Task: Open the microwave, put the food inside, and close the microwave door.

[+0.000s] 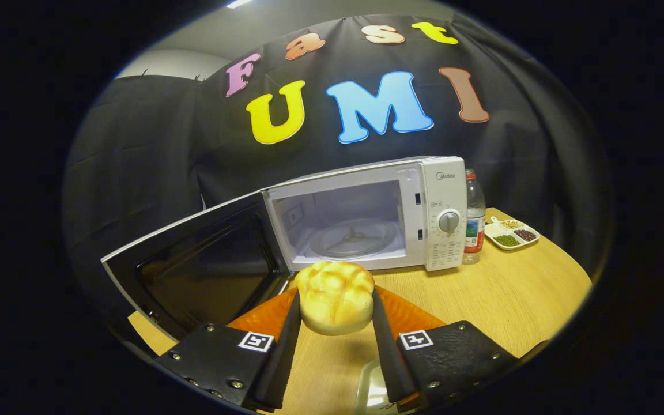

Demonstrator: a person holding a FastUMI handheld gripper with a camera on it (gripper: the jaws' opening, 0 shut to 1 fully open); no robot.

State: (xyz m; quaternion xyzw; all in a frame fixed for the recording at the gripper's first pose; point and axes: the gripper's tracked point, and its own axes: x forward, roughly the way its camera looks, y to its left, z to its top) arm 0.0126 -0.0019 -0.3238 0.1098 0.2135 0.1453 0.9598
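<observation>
1. Gripper (335,314) clenched on the bread roll (335,297): one finger presses each flank of the roll, which sits between the fingertips, bulging a little past them
2. Roll appears lifted clear of the orange plate (410,317) that lies under and just beyond it on the wooden table (482,294); actual clearance cannot be told from this angle
3. Microwave (361,216) stands on the far part of the table. Its door (193,271) is swung fully open to the left and comes forward toward the near left, close beside the left finger
4. Cavity (343,222) is exposed, glass turntable (352,237) visible on its floor, nothing on it
5. Key relation: the cavity mouth lies straight ahead of the fingers, beyond the roll and only slightly to the right of it. The roll is rounded, with no marked long axis, so orientation should not matter at entry
6. Judgement: step one (opening) is done, the food is in hand, and placement is the step under way. The coming move looks like a straight push forward with a slight rise over the cavity sill, then a release onto the turntable
7. Risk, as judged: the open door's edge on the near left leaves little room on that side; drifting left could knock it
8. To the right of the microwave stand a water bottle (474,216) and, further right, a divided dish of beans (510,233), both well apart from the path
9. Door closing not yet done
</observation>
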